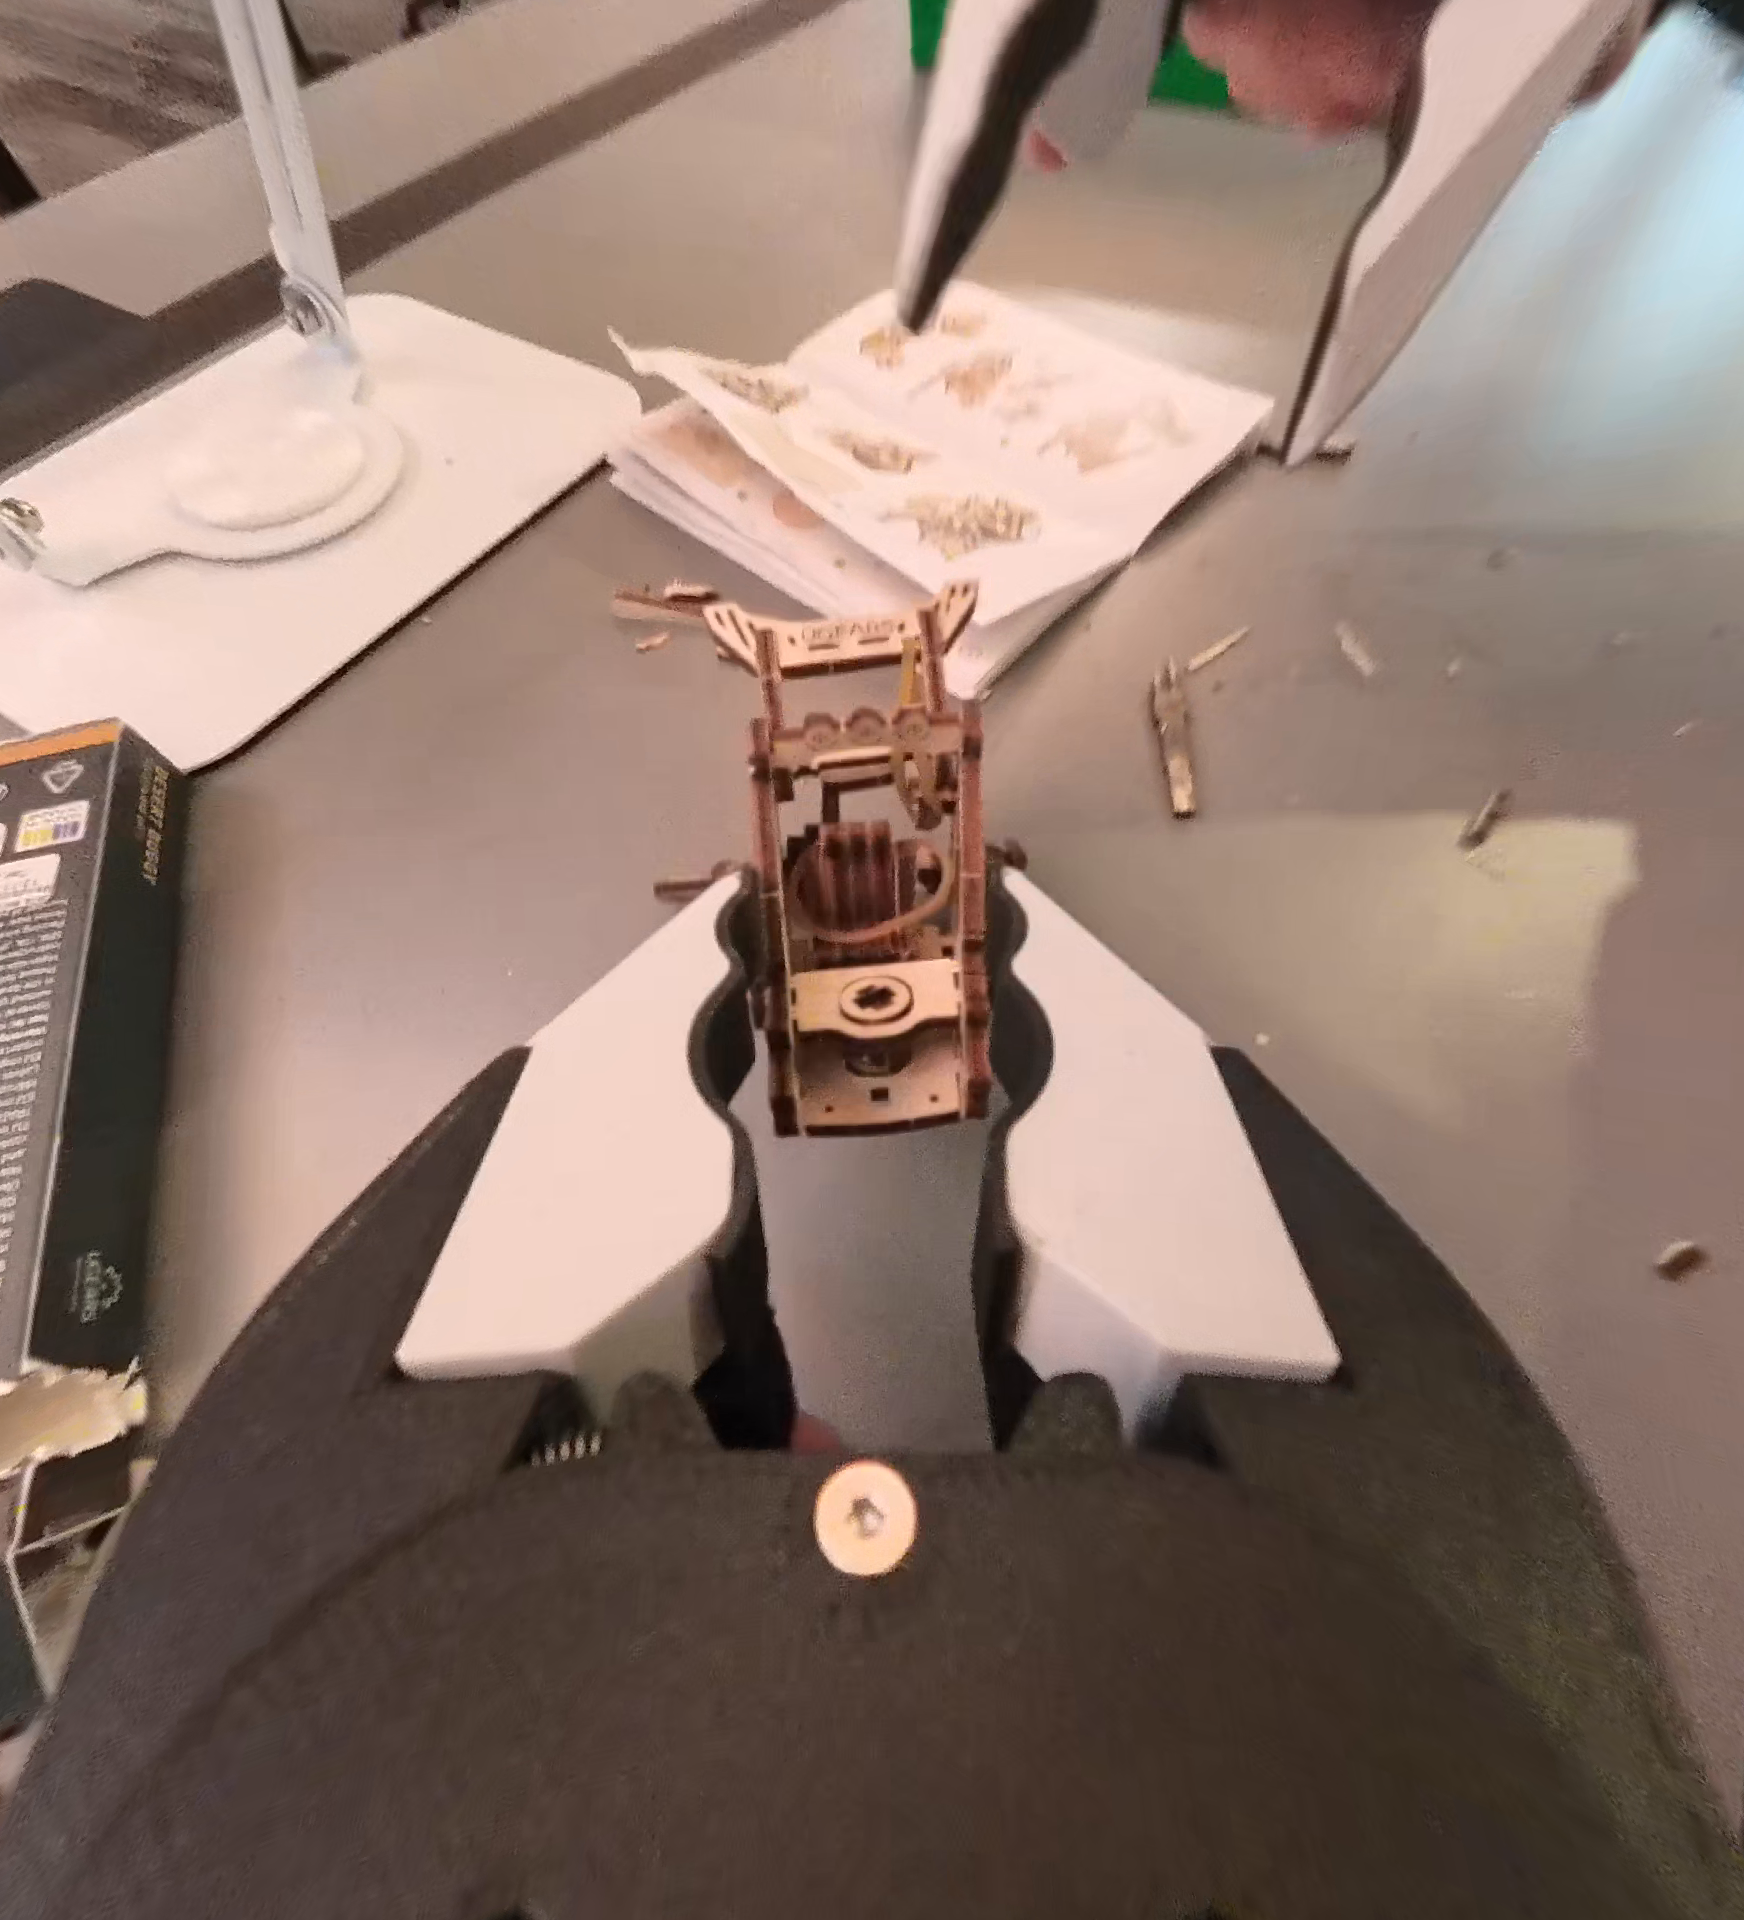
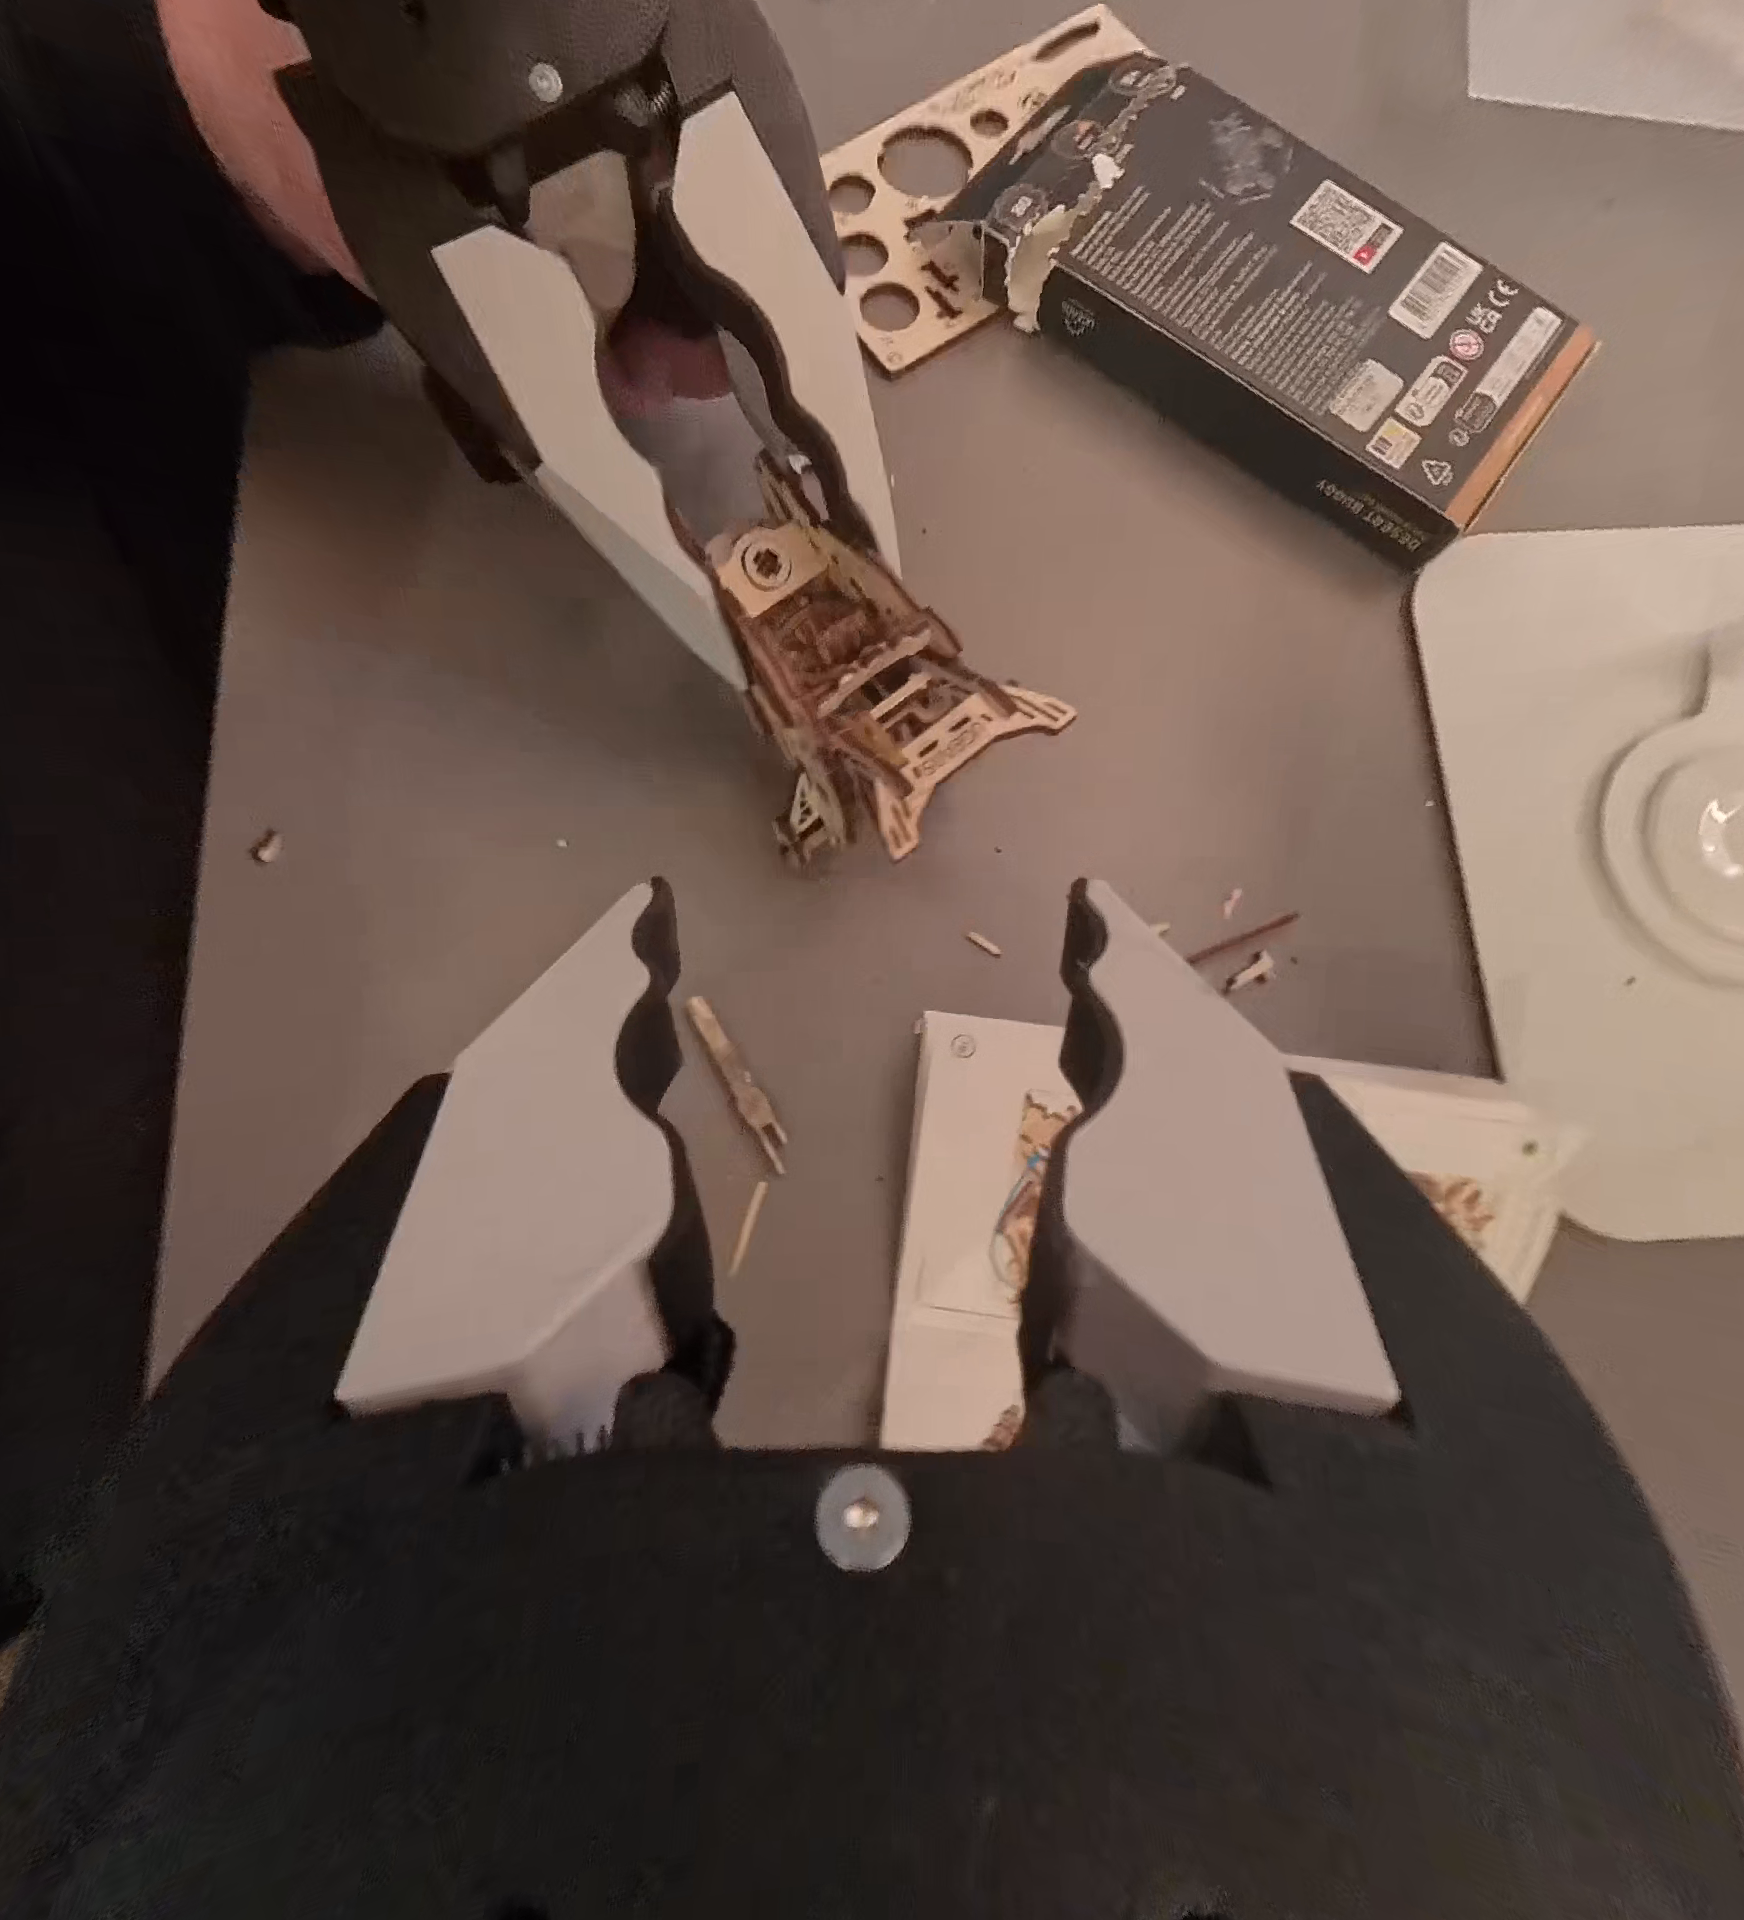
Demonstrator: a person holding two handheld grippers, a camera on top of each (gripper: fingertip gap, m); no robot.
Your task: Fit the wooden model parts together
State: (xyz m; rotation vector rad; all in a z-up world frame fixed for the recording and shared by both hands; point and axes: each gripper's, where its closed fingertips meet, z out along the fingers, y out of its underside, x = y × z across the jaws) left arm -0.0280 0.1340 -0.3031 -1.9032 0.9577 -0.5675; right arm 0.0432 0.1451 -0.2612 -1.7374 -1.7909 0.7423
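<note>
between left gripper point(image 1: 873, 904) pads, wooden model point(image 1: 868, 894)

The right gripper point(image 2: 868, 904) hung open above the table point(image 2: 432, 831); the left gripper point(image 2: 785, 582) clamped the model point(image 2: 868, 707).

You are at an indoor hobby or craft desk: a grey tabletop point(image 2: 1211, 644) carrying a white lamp base point(image 1: 255, 499), an open instruction booklet point(image 1: 951, 468), a torn kit box point(image 2: 1294, 312) and wood offcuts point(image 1: 1174, 738).
</note>
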